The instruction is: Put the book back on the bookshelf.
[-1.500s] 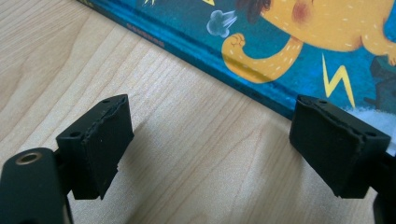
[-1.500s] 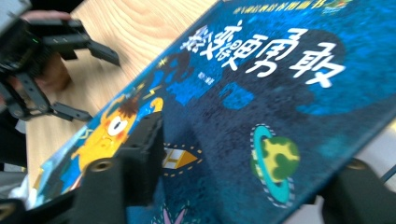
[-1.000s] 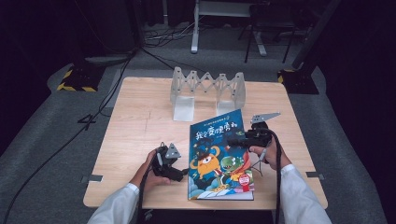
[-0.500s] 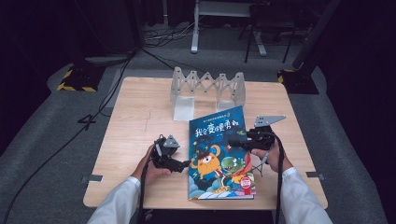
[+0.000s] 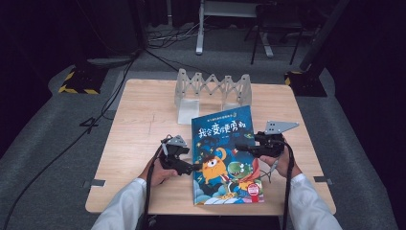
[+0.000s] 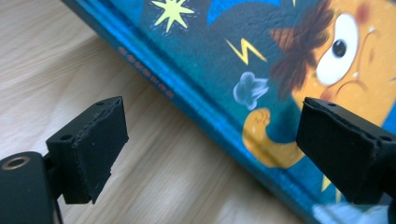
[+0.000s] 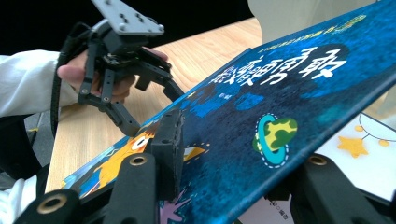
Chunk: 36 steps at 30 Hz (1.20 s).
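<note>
book (image 5: 225, 155): dark blue cover, orange cartoon monster, yellow star, white characters
table (image 5: 139, 124): pale wood grain
rack (image 5: 210, 88): light grey
sleeves (image 5: 119, 211): white

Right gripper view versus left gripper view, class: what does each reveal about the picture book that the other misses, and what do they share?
Right gripper view: the book's front cover lifted, a white inside page under it, the right gripper clamped on its edge. Left gripper view: the spine edge lying on the wooden table, the left gripper open over it. Both: the orange cartoon character.
</note>
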Each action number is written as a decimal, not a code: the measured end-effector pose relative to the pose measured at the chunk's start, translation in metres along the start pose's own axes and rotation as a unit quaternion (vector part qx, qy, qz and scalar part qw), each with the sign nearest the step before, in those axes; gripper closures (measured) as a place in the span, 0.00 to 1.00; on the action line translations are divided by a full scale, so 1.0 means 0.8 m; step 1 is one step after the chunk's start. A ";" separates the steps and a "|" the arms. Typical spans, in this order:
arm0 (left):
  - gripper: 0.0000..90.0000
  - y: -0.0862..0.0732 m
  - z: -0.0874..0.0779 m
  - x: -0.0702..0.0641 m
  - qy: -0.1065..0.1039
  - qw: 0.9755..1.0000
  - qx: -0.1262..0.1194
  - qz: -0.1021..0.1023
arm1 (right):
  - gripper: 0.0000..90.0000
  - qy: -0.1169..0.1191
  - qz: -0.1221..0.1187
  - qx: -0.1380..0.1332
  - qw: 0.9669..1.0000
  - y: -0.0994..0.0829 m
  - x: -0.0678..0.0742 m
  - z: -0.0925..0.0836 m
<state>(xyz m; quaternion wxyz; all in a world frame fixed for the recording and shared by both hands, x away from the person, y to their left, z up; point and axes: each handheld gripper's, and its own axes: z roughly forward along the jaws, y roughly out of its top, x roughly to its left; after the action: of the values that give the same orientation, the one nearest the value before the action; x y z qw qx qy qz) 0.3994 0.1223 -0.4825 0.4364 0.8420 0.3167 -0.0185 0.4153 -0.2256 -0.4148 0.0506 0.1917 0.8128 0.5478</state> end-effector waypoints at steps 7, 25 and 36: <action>0.05 0.014 0.003 -0.007 -0.039 0.999 -0.017 0.019 | 0.65 0.010 -0.035 -0.014 0.999 0.006 0.011 0.000; 0.44 0.034 -0.047 -0.011 -0.005 0.990 -0.115 0.084 | 0.72 0.014 -0.064 -0.050 0.997 0.020 0.011 -0.024; 0.66 0.044 -0.076 -0.051 0.018 0.971 -0.155 0.182 | 0.69 0.018 -0.054 -0.038 0.998 0.014 0.004 -0.046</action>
<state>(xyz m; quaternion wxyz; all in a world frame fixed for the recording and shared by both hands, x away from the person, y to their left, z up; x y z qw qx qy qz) 0.3708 0.1317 -0.4072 0.5521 0.8075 0.1654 0.1260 0.4046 -0.2527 -0.3893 0.0721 0.1357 0.8014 0.5780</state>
